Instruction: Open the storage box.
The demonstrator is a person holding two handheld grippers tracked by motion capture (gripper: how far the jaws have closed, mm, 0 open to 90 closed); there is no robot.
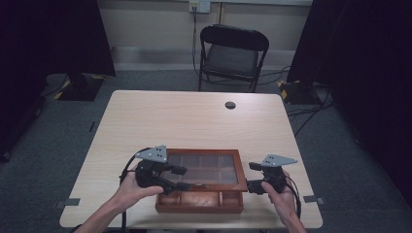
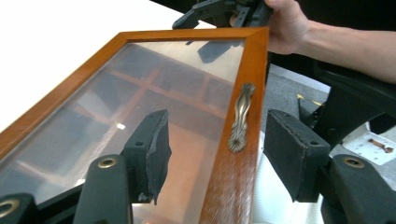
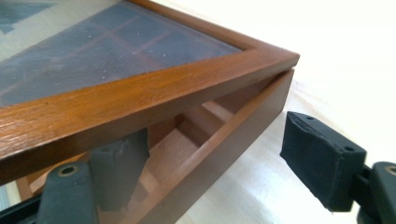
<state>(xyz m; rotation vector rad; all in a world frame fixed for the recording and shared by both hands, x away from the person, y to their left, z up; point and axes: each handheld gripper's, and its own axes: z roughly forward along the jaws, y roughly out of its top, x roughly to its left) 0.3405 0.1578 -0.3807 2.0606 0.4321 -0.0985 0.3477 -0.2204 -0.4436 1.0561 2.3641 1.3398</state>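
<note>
Left tongs (image 1: pixel 180 178): held in the person's left hand (image 1: pixel 130 188), at the near left corner of the box. Jaws stand apart, astride the front rail of the lid; one pad (image 2: pixel 152 151) lies over the glass, the other hangs clear outside the rail. No contact with the wood can be made out.

Wooden display box (image 1: pixel 200 201): reddish-brown, shallow, divided into compartments, lying on the desk (image 1: pixel 194 116) between the two tongs, near the person's edge. Its front wall is bare to the high view.

Glass lid (image 1: pixel 206 167): wooden frame with a glass pane, raised at the near edge so that a gap opens above the box wall; the compartment dividers show through the pane.

Metal handle (image 2: pixel 241 116): wavy, bronze-coloured, fixed lengthwise on the lid's front rail, just ahead of the left tongs and between the lines of their jaws.

Right tongs (image 1: pixel 252 175): held in the person's right hand (image 1: pixel 282 196), at the near right corner of the box. Jaws open; one pad (image 3: pixel 119 168) sits inside the box beneath the raised lid rail, the other stands outside the box wall, apart from it.

Chair (image 1: pixel 232 56): dark, folding, beyond the far edge of the desk, well apart from both tongs.
</note>
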